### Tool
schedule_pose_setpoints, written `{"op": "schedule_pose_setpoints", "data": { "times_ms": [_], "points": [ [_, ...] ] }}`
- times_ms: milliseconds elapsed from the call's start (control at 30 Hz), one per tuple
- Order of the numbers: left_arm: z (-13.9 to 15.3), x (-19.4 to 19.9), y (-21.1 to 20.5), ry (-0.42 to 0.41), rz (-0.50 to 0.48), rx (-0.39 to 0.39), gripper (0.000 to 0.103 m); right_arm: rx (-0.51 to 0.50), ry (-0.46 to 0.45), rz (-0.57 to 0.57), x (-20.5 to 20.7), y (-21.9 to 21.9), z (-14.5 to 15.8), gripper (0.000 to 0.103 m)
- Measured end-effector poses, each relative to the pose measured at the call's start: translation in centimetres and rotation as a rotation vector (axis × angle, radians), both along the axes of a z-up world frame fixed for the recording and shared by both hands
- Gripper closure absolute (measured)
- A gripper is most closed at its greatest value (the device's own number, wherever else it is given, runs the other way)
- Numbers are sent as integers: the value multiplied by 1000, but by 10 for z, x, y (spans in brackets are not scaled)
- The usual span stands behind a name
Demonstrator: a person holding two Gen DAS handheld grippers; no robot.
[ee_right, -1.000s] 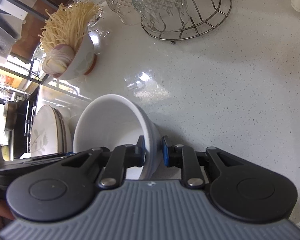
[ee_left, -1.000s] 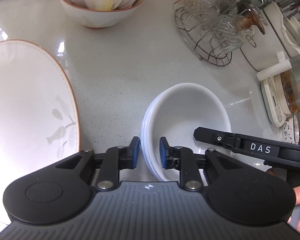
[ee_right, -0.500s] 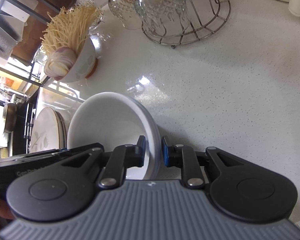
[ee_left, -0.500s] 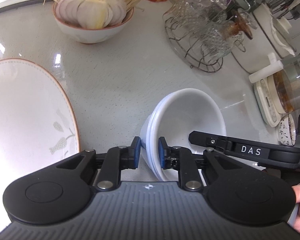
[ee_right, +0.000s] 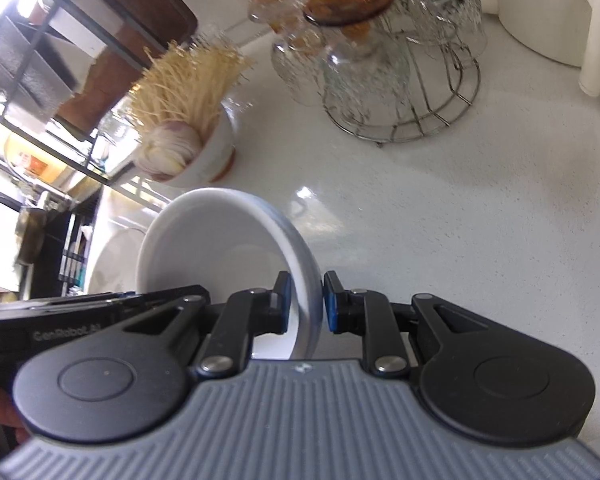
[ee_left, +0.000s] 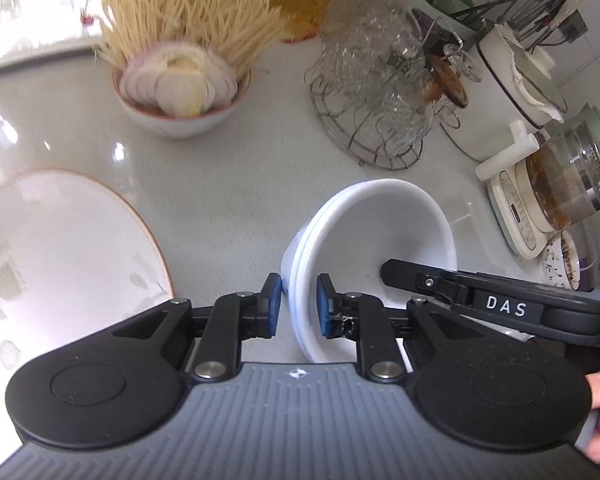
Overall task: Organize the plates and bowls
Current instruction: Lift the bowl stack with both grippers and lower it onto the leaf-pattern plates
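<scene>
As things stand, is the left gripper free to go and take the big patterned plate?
Probably not yet. The left gripper is shut on the rim of the stacked white bowls, which the right gripper also clamps. The patterned plate lies uncovered on the counter beside it, but the bowls must go down first.

We see bright daylight glaring off the worktop [ee_left: 220, 184], motion-blurred glasses [ee_right: 364, 64], and fisheye bending at the edges.

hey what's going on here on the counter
A person holds a stack of nested white bowls with two handheld grippers. The left gripper and right gripper each pinch opposite sides of the rim, with the stack clear of the speckled white counter. A large orange-rimmed white plate lies alongside.
</scene>
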State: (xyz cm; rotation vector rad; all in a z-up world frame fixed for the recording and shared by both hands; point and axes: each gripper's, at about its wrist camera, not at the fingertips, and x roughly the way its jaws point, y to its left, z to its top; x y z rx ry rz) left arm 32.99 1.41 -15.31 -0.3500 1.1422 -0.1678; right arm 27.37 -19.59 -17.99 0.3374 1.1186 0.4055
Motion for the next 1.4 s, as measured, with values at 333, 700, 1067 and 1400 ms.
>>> {"op": "schedule_pose_setpoints", "data": {
  "times_ms": [333, 700, 1067, 1400],
  "points": [
    [27, -8, 14, -47, 3, -24, 81, -36, -97, 3, -1, 15, 33, 82],
    [46, -30, 47, -91, 71, -55, 81, -12, -138, 27, -14, 42, 54, 82],
    [54, -66, 91, -114, 141, -71, 81, -25, -192, 102, -29, 88, 65, 82],
    [44, -96, 136, -105, 216, -68, 81, -33, -161, 179, -38, 139, 54, 82]
  ]
}}
